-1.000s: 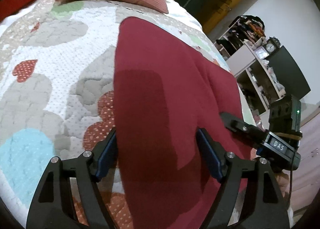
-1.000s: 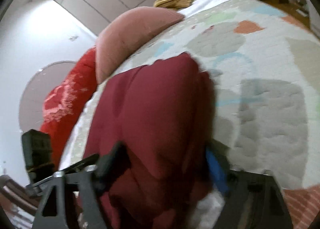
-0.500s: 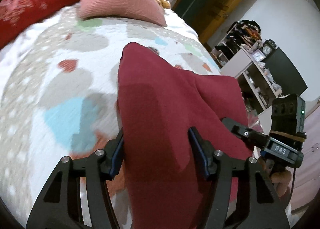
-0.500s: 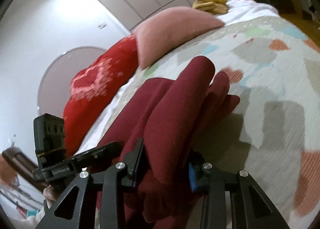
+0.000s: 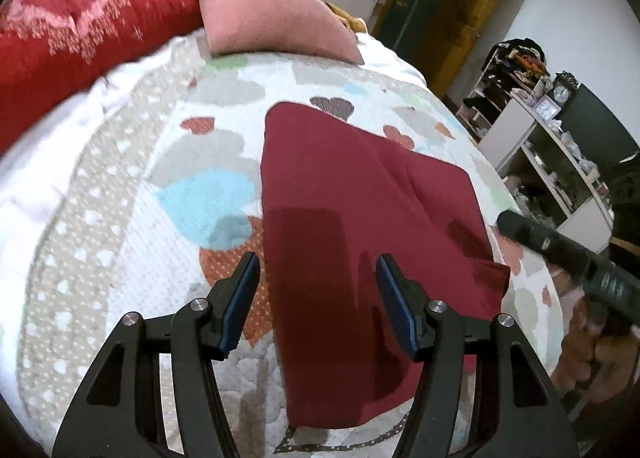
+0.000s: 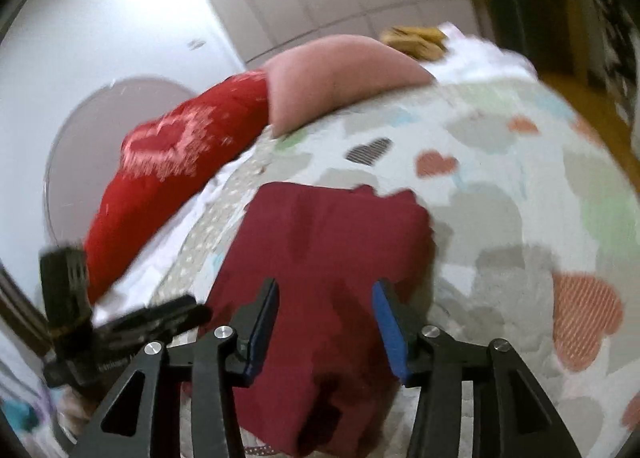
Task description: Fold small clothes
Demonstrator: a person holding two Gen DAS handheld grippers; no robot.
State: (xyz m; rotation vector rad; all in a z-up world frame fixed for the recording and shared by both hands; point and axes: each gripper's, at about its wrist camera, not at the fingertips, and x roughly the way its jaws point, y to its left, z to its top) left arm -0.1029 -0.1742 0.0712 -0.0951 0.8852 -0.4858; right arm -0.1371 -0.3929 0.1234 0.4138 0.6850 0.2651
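Lying flat on the heart-patterned quilted bedspread, the dark red folded cloth garment stretches away from both cameras, its long axis running roughly from the near edge of the bed toward the pink ribbed pillow and the red patterned cushion at the far end. Both tools hover above its near end with nothing between their blue pads.

The left gripper has its jaws wide apart: the left pad sits over the quilt just off the garment's left edge, while the right pad is over the cloth itself, so the jaws straddle that long left edge. From this view the garment fans out to the right, with a loose corner sticking out at its right side.

The right gripper also has its jaws wide and empty. Seen from here, the garment lies directly ahead and below, and both pads are over the cloth, nearer its right-hand edge. Its far edge looks uneven, with small points poking out; the blur keeps me from saying how the layers stack.

Each tool shows at the margin of the other's view, so they flank the same near end, left over the left edge, right toward the right edge. My judgement is that any coming fold turns on this: the near hem is closest to both, and carrying it along the long axis toward the pillows would halve the piece.
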